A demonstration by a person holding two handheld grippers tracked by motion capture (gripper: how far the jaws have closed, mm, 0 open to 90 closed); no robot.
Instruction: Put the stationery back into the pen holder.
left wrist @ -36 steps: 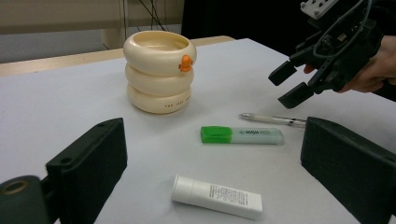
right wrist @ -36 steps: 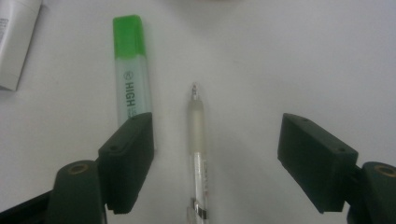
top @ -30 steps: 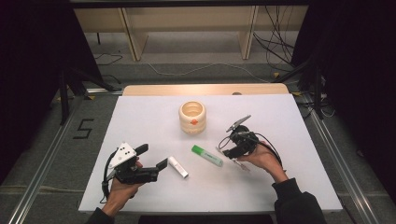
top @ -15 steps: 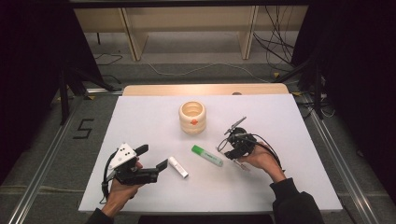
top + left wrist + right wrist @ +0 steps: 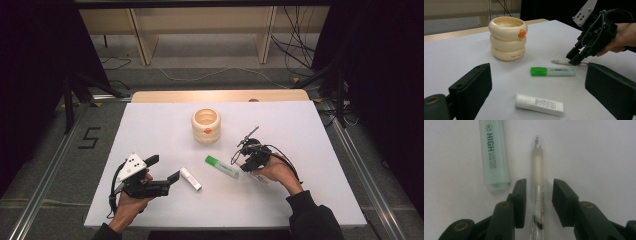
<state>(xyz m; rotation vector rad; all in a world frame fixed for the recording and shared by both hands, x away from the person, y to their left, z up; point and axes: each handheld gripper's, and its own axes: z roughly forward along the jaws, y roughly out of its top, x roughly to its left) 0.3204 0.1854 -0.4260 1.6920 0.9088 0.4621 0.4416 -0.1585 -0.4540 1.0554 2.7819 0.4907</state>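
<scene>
Right tool (image 5: 538, 192) jaws apart, straddling pen (image 5: 537, 170) beside highlighter (image 5: 494, 155); left tool (image 5: 536, 85) apart.

My two hand-held grippers

My left gripper (image 5: 162, 173) carries a grey plate with black dots; my right gripper (image 5: 538, 202) has brass-ringed screws, black cable, dark sleeve.

The pen (image 5: 537, 192) runs off the bottom edge between the right gripper (image 5: 538, 195) fingers, its rear end unseen.
</scene>
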